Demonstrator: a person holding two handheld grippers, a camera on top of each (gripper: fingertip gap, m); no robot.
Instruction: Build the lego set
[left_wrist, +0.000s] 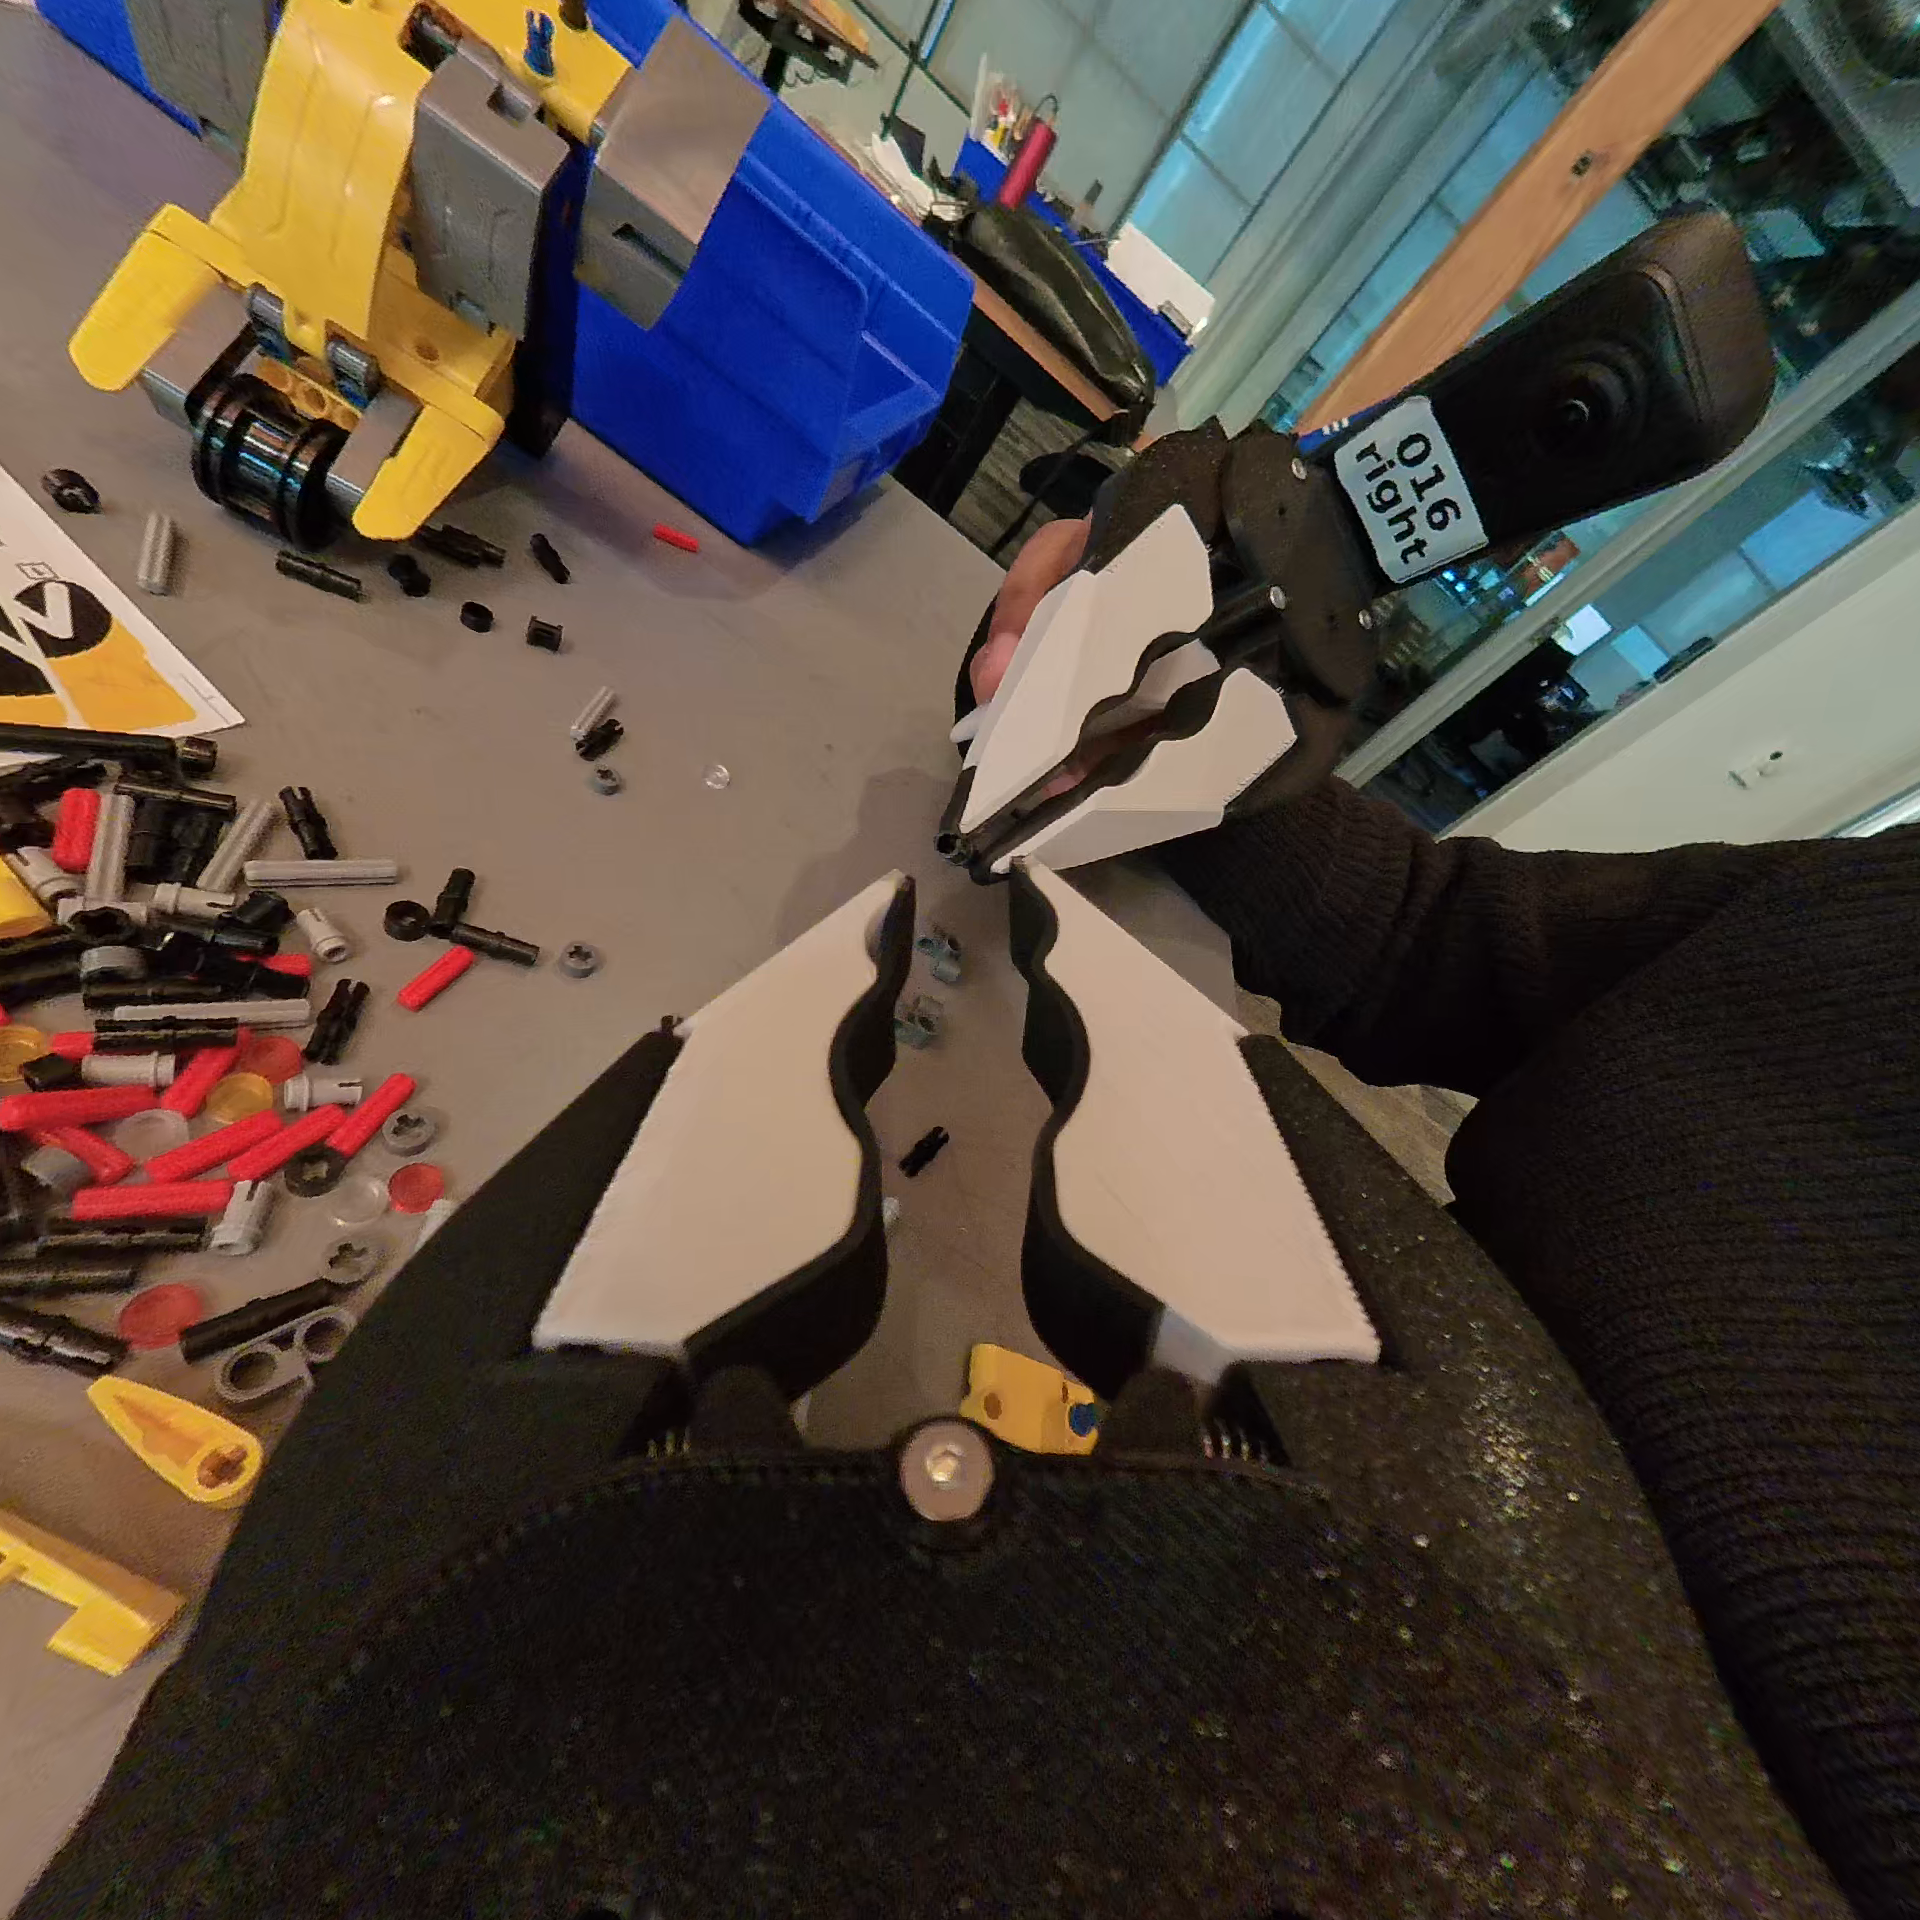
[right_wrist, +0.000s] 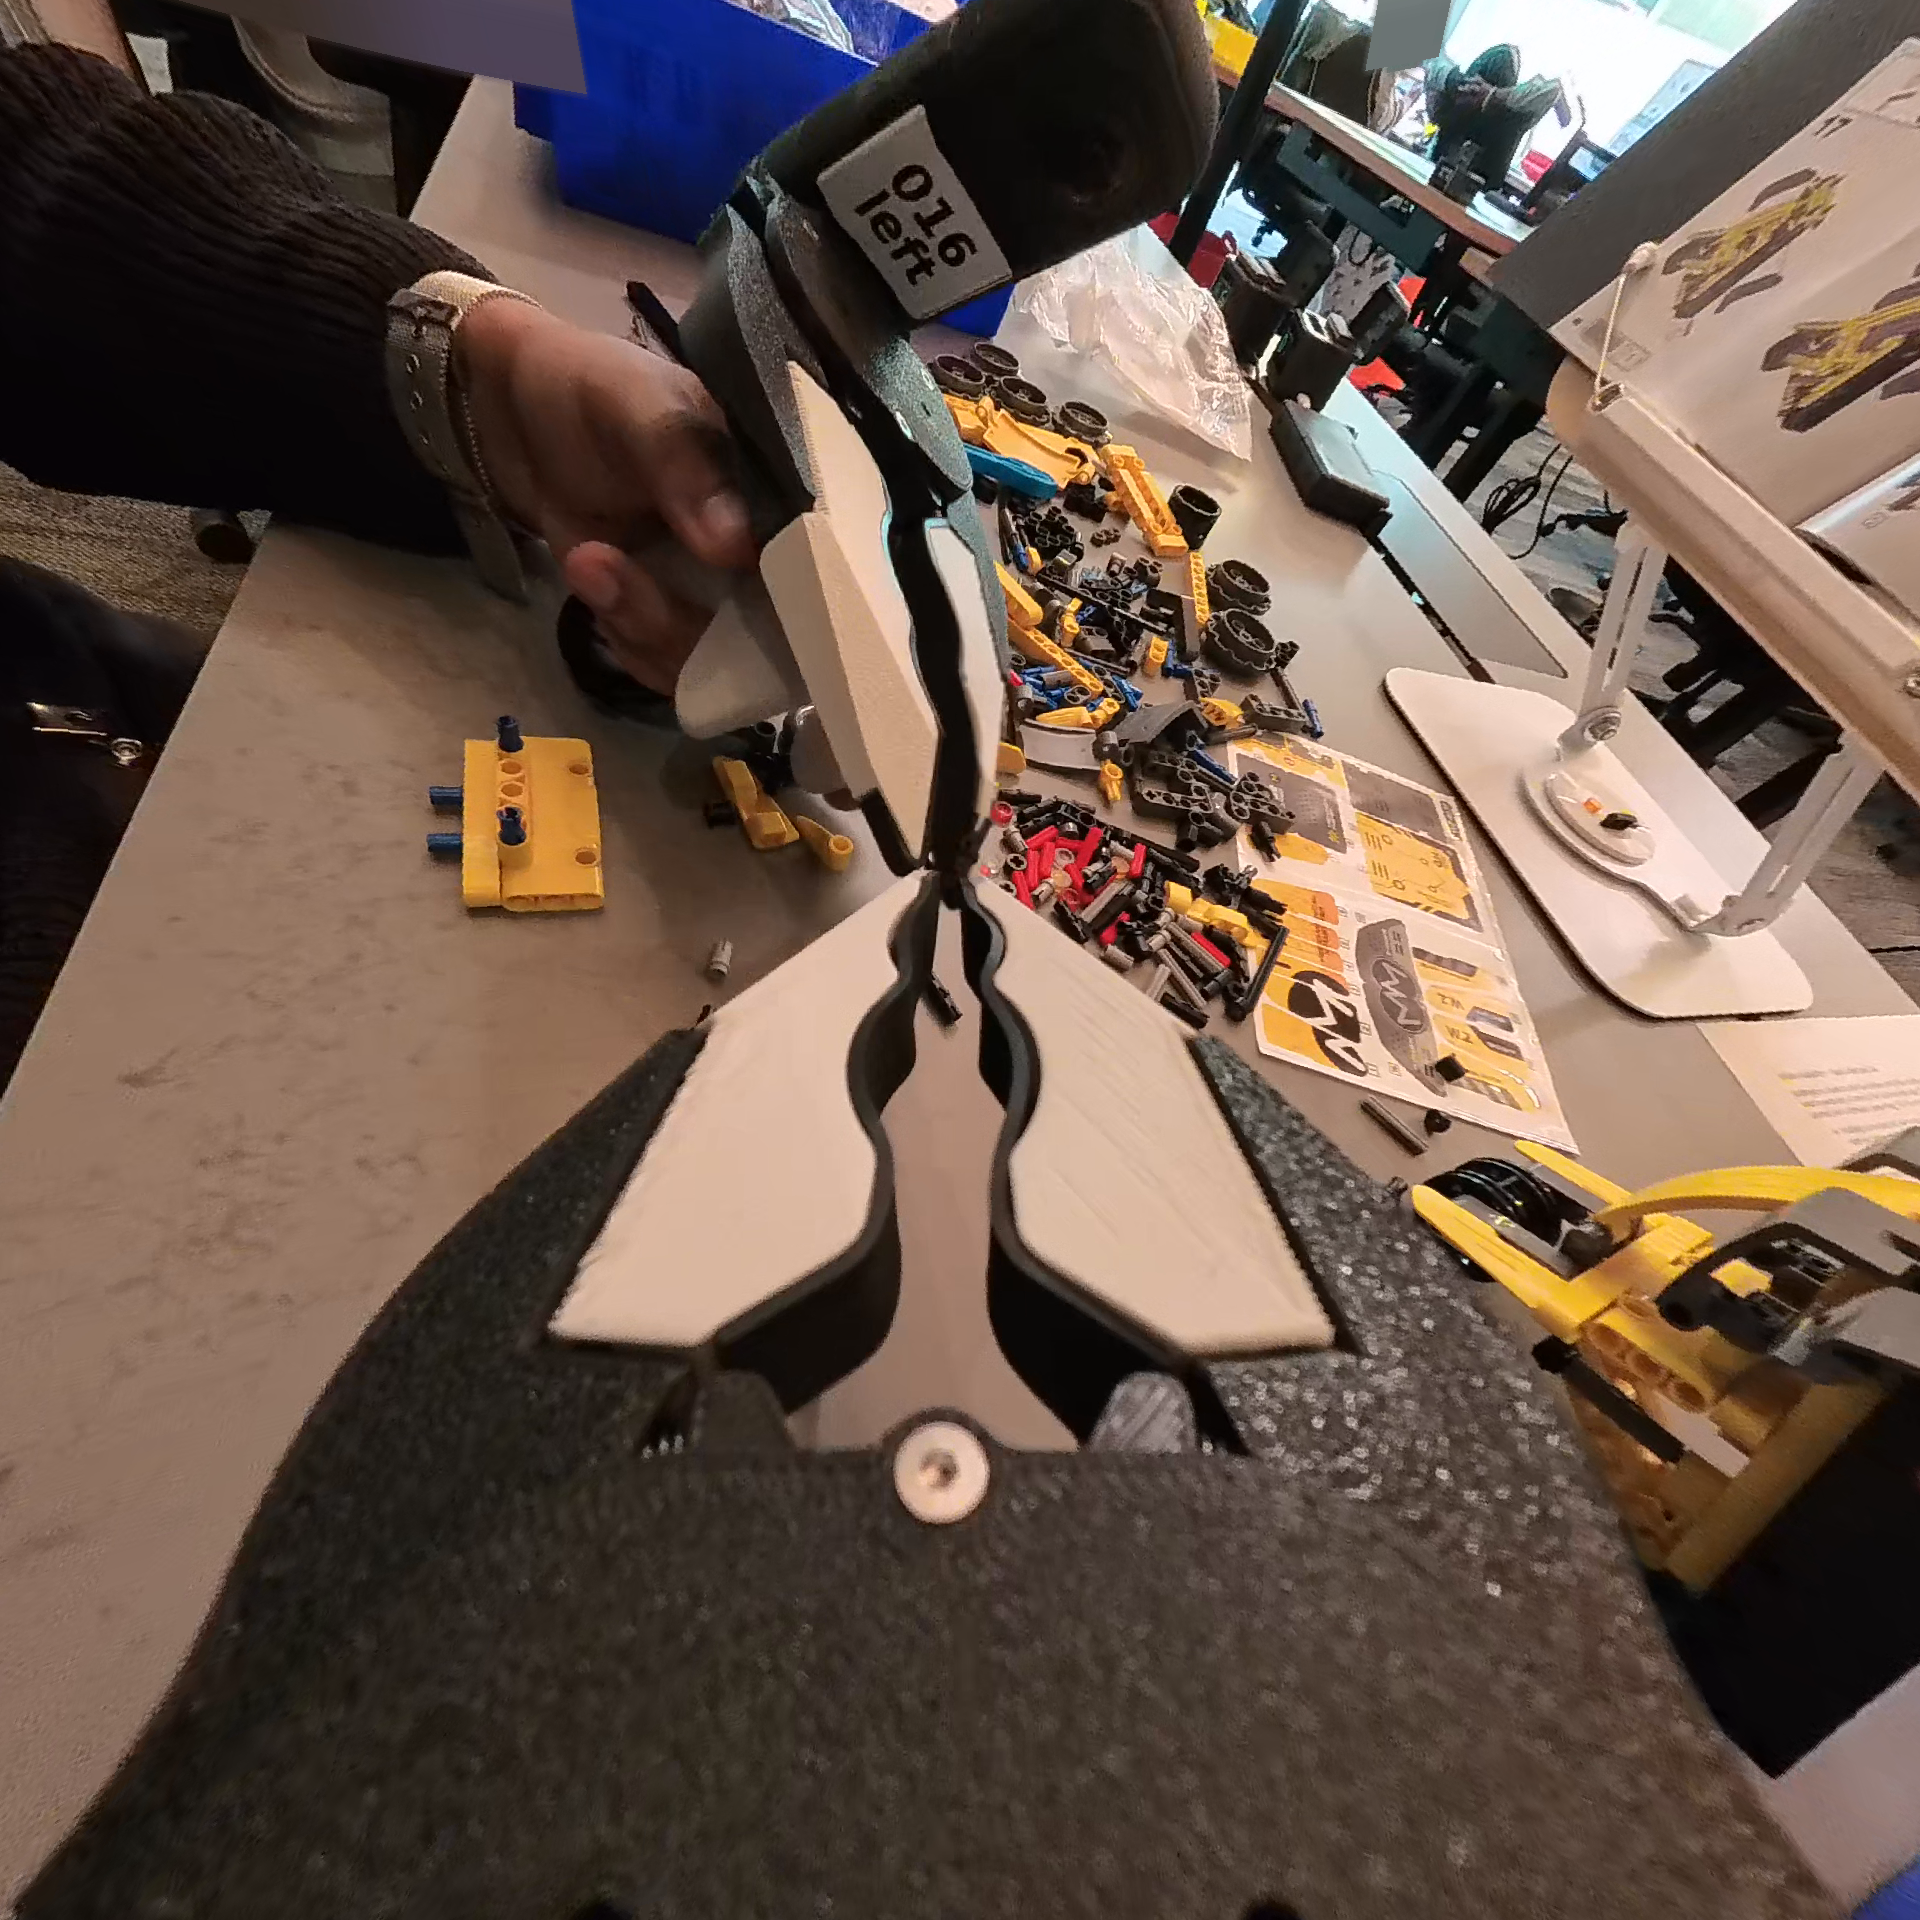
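Note:
My right gripper (right_wrist: 940, 885) is shut on a small black pin (right_wrist: 943, 995) that stands between its pads. In the left wrist view the right gripper (left_wrist: 979, 847) comes in from the upper right with the black pin (left_wrist: 949, 844) sticking out of its tips. My left gripper (left_wrist: 964, 878) is open and empty, its fingertips just below and around the right gripper's tips. In the right wrist view the left gripper (right_wrist: 925, 854) points down, tip to tip with mine. The partly built yellow and grey model (left_wrist: 343, 260) stands at the back, and also shows at the right (right_wrist: 1662, 1309).
A pile of loose red, black and grey parts (left_wrist: 156, 1039) lies left, beside a sticker sheet (right_wrist: 1392, 935). A yellow panel with blue pins (right_wrist: 530, 821) lies on the grey table. A blue bin (left_wrist: 779, 343) stands behind the model. An instruction booklet on a white stand (right_wrist: 1558, 831) is at the right. My left and right fingertips are right by each other.

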